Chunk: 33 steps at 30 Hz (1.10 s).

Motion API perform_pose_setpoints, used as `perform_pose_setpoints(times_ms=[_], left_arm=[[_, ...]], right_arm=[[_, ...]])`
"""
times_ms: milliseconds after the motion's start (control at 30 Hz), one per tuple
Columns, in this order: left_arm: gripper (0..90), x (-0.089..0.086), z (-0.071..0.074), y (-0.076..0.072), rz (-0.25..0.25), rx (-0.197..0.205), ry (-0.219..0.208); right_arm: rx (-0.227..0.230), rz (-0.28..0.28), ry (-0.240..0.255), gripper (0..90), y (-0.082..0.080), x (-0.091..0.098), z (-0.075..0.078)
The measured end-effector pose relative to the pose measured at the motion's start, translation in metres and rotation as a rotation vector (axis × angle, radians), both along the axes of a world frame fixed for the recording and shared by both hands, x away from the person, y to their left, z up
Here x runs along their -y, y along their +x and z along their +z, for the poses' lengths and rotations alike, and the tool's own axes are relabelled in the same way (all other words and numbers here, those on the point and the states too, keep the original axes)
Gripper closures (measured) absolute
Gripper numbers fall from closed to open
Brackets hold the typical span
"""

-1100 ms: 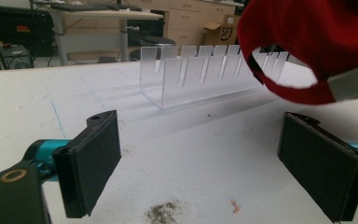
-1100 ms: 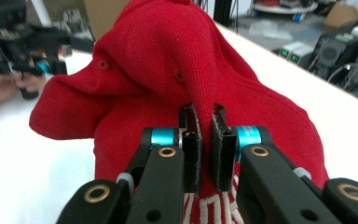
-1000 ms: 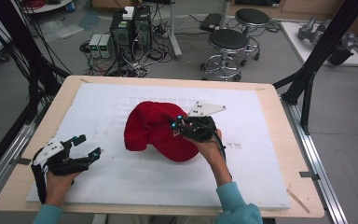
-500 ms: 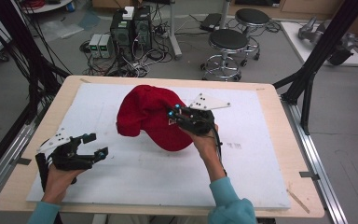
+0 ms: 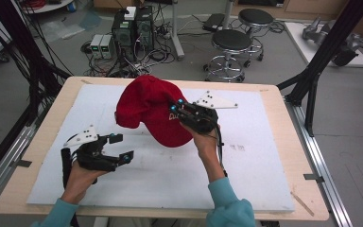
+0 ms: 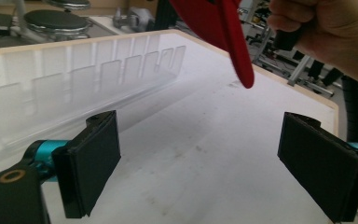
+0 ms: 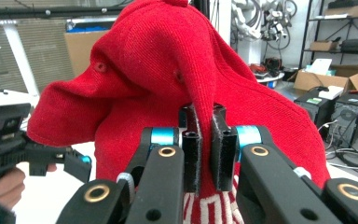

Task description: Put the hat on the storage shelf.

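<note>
Cap: we see the red cap lifted off the desk, hanging in the air over the white mat, its crown drooping to the left of the high view and its brim pointing down toward us.
Right hand-held gripper: the right hand-held gripper is clamped on a fold of the cap's cloth; in the right gripper view the pads pinch a ridge of red knit just above white lettering.
Left hand-held gripper: the left hand-held gripper is spread wide with nothing between its pads, low over the mat and near the cap's hanging edge, not touching it.
Step in hand: we judge this to be bringing the free gripper in for a second hold, so that the cap can be opened out or turned.
Where to grip: we would aim for the loose edge on the left, well away from the first pinch, so the cloth spreads between the two holds.
How to do it well: we should hold the right grip steady and the cap high enough that its edge hangs clear, then come in level and close on one layer only.
Risk: the pinch is on a narrow fold; a tug from the left could pull the cloth out.
</note>
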State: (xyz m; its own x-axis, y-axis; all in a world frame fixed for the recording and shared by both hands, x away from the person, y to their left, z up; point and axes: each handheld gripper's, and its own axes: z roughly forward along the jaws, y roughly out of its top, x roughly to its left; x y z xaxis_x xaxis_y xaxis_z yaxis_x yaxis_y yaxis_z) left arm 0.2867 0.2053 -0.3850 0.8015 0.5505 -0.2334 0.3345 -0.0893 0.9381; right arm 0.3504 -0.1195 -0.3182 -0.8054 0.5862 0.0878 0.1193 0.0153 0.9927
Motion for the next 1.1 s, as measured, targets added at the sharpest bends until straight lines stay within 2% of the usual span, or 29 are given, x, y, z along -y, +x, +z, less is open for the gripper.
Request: perform_pose_setpoints(times_ms=[100,267,533,833,1100], left_arm=[[15.1,0.013,0.002,0.001,-0.025,0.0,0.006],[16.3,0.028,0.007,0.004,-0.046,-0.005,0.003],[17.9,0.044,0.015,0.008,-0.05,-0.019,-0.011],[21.7,0.052,0.016,0.011,-0.036,-0.025,-0.014],[28.7,0.057,0.016,0.014,-0.037,-0.033,-0.062]], right_arm=[[0.002,-0.008,0.021,85.1,-0.001,0.0,0.001],[0.008,-0.014,0.027,85.1,-0.003,-0.001,0.002],[0.017,-0.005,0.041,85.1,-0.006,-0.005,0.003],[0.019,-0.005,0.064,85.1,-0.009,-0.006,0.005],[0.012,0.013,0.072,85.1,-0.01,-0.011,0.004]])
